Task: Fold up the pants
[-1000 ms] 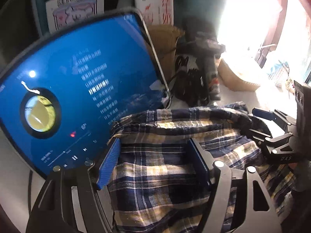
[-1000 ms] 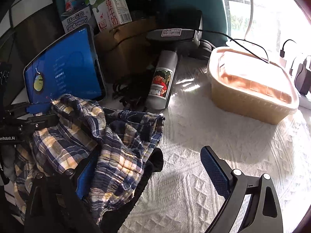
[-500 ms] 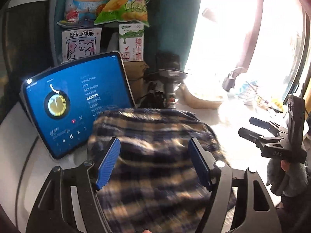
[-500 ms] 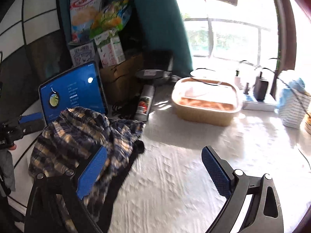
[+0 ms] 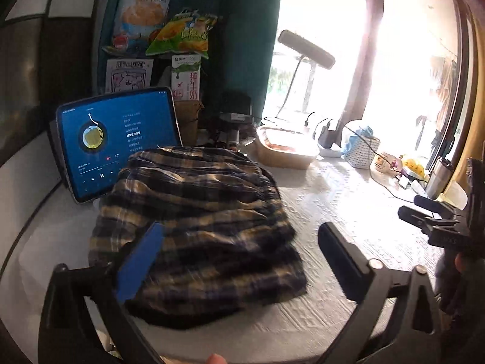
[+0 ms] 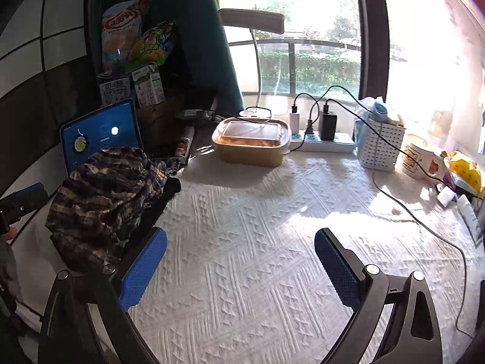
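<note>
Fingers of the left gripper (image 5: 239, 257) and right gripper (image 6: 239, 268) are spread wide, holding nothing. Plaid pants (image 5: 197, 224) lie bunched just in front of the tablet (image 5: 118, 139); likely soft, light, floppy, best pinched at the waistband edge.

A lit tablet (image 5: 116, 139) leans near a lidded tan container (image 6: 250, 142) on the white tablecloth (image 6: 257, 242).
</note>
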The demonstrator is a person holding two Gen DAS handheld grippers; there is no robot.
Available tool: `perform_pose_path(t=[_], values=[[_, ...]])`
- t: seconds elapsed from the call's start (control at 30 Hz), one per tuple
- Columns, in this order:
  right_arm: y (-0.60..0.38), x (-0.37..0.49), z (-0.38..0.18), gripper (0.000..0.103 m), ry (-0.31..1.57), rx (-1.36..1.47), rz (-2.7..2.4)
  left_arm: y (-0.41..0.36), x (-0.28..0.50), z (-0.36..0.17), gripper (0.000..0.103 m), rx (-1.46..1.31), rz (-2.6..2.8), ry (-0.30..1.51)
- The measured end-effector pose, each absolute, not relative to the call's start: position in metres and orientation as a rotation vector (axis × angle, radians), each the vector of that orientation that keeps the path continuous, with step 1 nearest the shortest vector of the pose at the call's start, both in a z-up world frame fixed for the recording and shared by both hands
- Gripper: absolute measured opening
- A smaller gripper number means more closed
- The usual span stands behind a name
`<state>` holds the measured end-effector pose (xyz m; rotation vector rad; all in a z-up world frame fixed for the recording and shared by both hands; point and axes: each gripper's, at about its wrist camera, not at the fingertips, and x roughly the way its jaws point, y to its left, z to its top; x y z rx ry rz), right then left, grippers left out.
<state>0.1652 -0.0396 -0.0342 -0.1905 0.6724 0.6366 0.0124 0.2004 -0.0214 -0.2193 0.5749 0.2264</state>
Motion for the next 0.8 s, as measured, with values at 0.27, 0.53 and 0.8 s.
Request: perform_pose_path(t=[0.27, 0.53, 0.8], values=[[-0.109, 0.120, -0.003, 0.103, 0.588, -0.189, 0.535, 0.156, -0.016, 0.000, 0.102, -0.218, 0.197, 0.470], [-0.168, 0.077, 0.027, 0.103, 0.497, -0.132, 0.446, 0.124, -0.029, 0.035, 0.102, -0.146, 0.166, 0.392], [-0.209, 0.032, 0.058, 0.103, 0.375, -0.083, 0.380, 0.099, -0.046, 0.054, 0.102, -0.075, 0.207, 0.336]])
